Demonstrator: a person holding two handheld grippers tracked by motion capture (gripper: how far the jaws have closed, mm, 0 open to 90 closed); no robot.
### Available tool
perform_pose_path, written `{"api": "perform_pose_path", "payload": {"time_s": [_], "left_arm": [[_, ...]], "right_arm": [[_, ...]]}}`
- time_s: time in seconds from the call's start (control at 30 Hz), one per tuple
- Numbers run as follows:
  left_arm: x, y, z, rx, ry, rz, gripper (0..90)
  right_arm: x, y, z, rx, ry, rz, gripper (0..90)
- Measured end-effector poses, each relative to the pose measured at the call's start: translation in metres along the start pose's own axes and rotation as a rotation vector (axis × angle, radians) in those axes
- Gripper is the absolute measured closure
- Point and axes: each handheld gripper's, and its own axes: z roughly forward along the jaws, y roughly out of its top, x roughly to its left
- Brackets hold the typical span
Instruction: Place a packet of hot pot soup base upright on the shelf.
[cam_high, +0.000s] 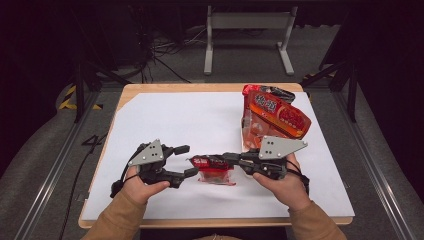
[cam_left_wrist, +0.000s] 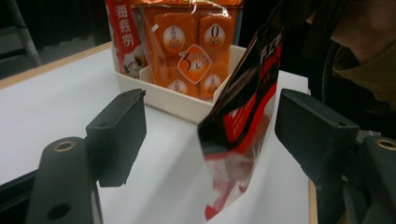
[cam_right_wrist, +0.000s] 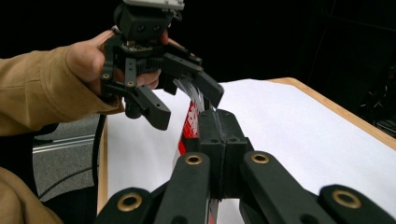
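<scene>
A small red and black snack packet (cam_high: 215, 170) with a clear end hangs just above the white sheet near the front edge. My right gripper (cam_high: 227, 157) is shut on one end of it; in the right gripper view its jaws (cam_right_wrist: 219, 116) meet on the packet (cam_right_wrist: 189, 123). My left gripper (cam_high: 186, 160) stands open at the packet's other end. In the left gripper view the packet (cam_left_wrist: 238, 135) hangs between the wide jaws of the left gripper (cam_left_wrist: 208, 98), with a gap on each side. The left gripper (cam_right_wrist: 182, 88) and the hand holding it face the right one.
A white tray (cam_left_wrist: 177, 100) at the table's back right holds large orange-red snack bags (cam_high: 275, 115). The white sheet (cam_high: 185, 120) covers most of the wooden table (cam_high: 200, 87). A metal stand (cam_high: 247, 30) is on the floor beyond.
</scene>
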Motion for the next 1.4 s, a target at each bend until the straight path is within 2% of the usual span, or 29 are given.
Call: {"api": "perform_pose_path", "payload": {"time_s": [0.17,0.2,0.37,0.53,0.57,0.73,0.93,1.1,1.13,1.27,1.4], "left_arm": [[0.001,0.005,0.008,-0.016,-0.069,-0.004,36.7],[0.001,0.005,0.010,-0.012,-0.075,0.008,40.0],[-0.001,0.007,0.017,-0.008,-0.104,0.014,50.9],[-0.003,0.009,0.018,0.012,-0.131,0.015,68.8],[-0.003,0.010,0.018,0.031,-0.140,0.005,72.0],[-0.005,0.011,0.017,0.063,-0.170,-0.011,81.3],[-0.006,0.014,0.017,0.083,-0.194,-0.023,88.3],[-0.007,0.017,0.016,0.124,-0.181,0.002,89.8],[-0.008,0.016,0.016,0.126,-0.179,0.003,89.8],[-0.007,0.018,0.017,0.131,-0.180,0.010,89.9],[-0.006,0.023,0.016,0.124,-0.193,0.012,89.9]], "right_arm": [[0.000,-0.001,0.001,-0.001,0.004,-0.003,89.8],[0.000,-0.002,0.001,-0.002,0.004,-0.003,89.8],[0.000,-0.003,0.002,-0.001,0.002,-0.004,89.8],[0.000,-0.003,0.002,0.002,-0.003,-0.004,89.7],[0.000,-0.004,0.002,0.004,-0.006,-0.005,89.7],[-0.001,-0.004,0.002,0.006,-0.008,-0.002,89.7],[-0.002,-0.005,0.002,0.011,-0.013,-0.002,88.3],[-0.002,-0.006,0.000,0.016,-0.032,0.018,78.1],[-0.003,-0.006,-0.003,0.009,-0.036,0.037,75.4],[-0.006,-0.008,-0.012,-0.006,-0.052,0.058,70.8],[-0.008,-0.008,-0.029,-0.014,-0.104,0.066,65.6]]}}
